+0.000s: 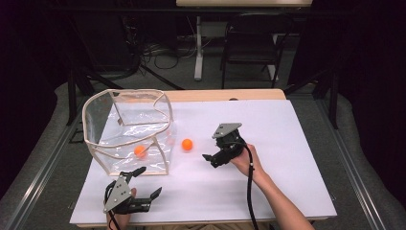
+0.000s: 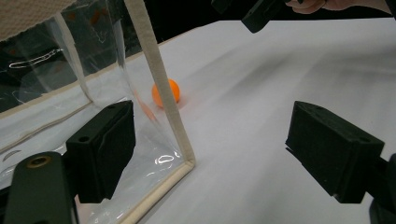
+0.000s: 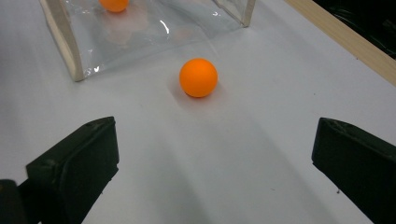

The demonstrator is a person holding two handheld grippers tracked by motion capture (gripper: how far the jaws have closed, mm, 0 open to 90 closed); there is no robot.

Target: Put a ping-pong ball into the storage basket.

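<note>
Where the white surface [image 1: 268, 191] carries everything, the clear bag [image 1: 128, 130] with cream-taped edges is the landmark: it stands open-topped at the far left part of the sheet, its transparent walls crumpled, and one orange ball [image 1: 140, 151] lies inside it on the bottom, toward the bag's near right corner. The right gripper [image 1: 215, 154] sits well to the right of the bag, held in a hand, its jaws spread wide and empty, pointed back toward the bag. The left gripper [image 1: 146, 182] lies just before the bag's near edge, jaws also wide apart and holding nothing, one jaw close against the bag's clear wall. A second orange ball [image 1: 187, 144] rests on the surface just outside the bag's right side, between the bag and the right gripper.
</note>
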